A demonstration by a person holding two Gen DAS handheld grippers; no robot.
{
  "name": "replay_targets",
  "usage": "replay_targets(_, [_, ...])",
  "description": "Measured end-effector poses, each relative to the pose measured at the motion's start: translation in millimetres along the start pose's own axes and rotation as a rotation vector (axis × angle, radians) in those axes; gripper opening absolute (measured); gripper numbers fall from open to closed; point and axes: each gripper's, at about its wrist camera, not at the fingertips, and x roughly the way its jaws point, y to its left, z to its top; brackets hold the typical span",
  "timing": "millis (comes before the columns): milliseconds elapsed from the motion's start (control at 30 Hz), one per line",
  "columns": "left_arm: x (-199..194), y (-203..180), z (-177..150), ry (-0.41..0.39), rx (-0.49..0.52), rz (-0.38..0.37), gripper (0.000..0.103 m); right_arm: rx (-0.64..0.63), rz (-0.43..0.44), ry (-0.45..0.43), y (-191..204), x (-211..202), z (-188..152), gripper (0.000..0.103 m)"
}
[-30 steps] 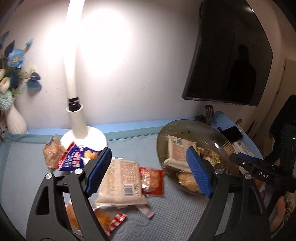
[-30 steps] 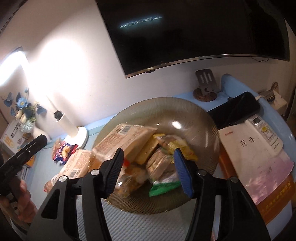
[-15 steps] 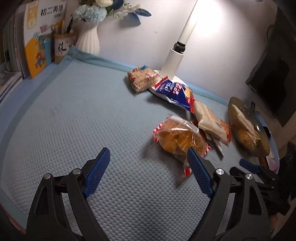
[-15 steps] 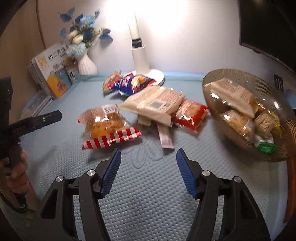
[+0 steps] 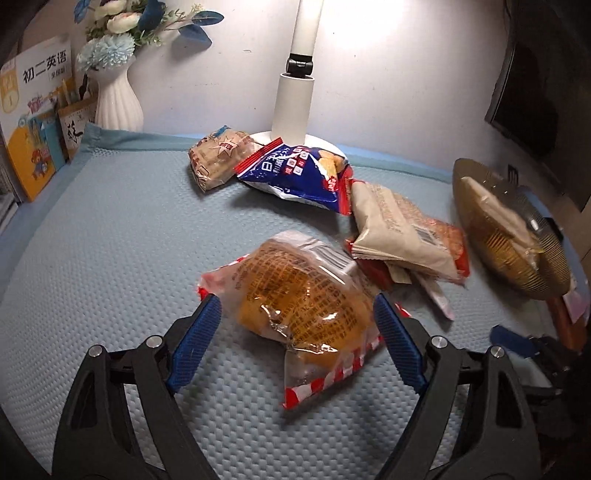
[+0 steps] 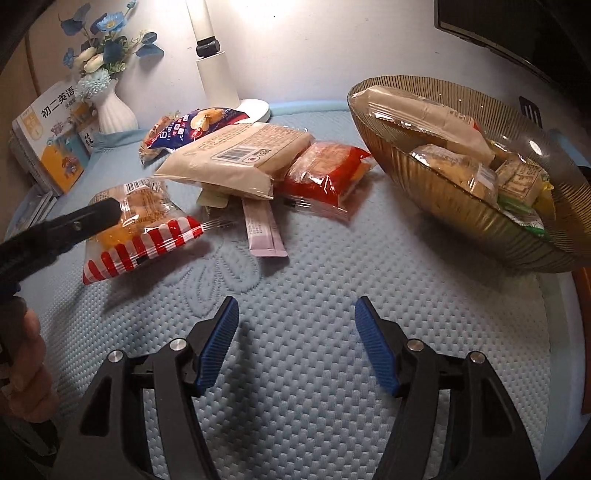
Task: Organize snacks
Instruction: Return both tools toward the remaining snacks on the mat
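A bread pack with red-white stripes [image 5: 295, 295] lies on the blue mat, also in the right wrist view [image 6: 136, 225]. My left gripper [image 5: 295, 325] is open with its jaws either side of this pack, close to it. My right gripper [image 6: 295, 347] is open and empty over bare mat. A ribbed amber glass bowl [image 6: 436, 184] at the right holds several snack packs; it also shows in the left wrist view [image 5: 506, 254]. A beige pack [image 6: 240, 158], a red pack [image 6: 325, 177], a blue bag [image 5: 299, 173] and a pink sachet [image 6: 262, 229] lie between.
A white lamp base [image 5: 295, 107] stands at the back, with a brown pack [image 5: 218, 155] beside it. A white vase with flowers [image 5: 114, 99] and books [image 5: 33, 129] stand at the back left. A dark screen [image 6: 517, 26] hangs behind the bowl.
My left gripper has moved forward until its open jaws flank the striped bread pack. My right gripper has moved closer to the mat and the snacks, still open.
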Motion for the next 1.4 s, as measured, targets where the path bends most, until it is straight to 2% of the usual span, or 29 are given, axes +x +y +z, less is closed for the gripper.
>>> replay_targets(33, [-1.1,5.4,0.6,-0.004,0.004,-0.005,0.084,-0.004,-0.017,0.000,1.2,-0.9,3.6,0.071])
replay_targets(100, [-4.7,23.0,2.2,-0.009,-0.008,-0.006,0.084,0.000,-0.056,-0.010,0.4,-4.7,12.3,0.092])
replay_targets(133, [-4.8,30.9,1.9,-0.009,-0.003,-0.012,0.084,0.007,-0.065,-0.021,-1.4,-5.1,17.8,0.095])
replay_targets(200, [-5.2,42.6,-1.2,-0.010,0.003,-0.027,0.085,0.013,-0.068,-0.018,-3.4,2.6,25.9,0.096])
replay_targets(267, [-5.4,48.0,-6.4,-0.014,0.002,-0.044,0.085,0.009,-0.115,0.000,-3.1,16.2,29.0,0.098])
replay_targets(367, [-3.4,47.9,-16.3,-0.022,-0.013,-0.059,0.088,0.016,-0.148,0.075,-3.6,37.9,27.8,0.098])
replay_targets(467, [-4.5,42.8,-19.7,-0.034,0.008,-0.035,0.089,0.020,-0.157,0.072,-4.3,35.3,26.3,0.098])
replay_targets(633, [-9.3,34.9,-23.0,-0.062,0.048,0.010,0.089,0.024,-0.140,0.016,-5.5,34.1,20.1,0.098])
replay_targets(1400, [-8.1,44.1,-23.3,-0.055,0.021,0.001,0.091,0.022,-0.142,0.014,-4.2,33.3,20.2,0.098])
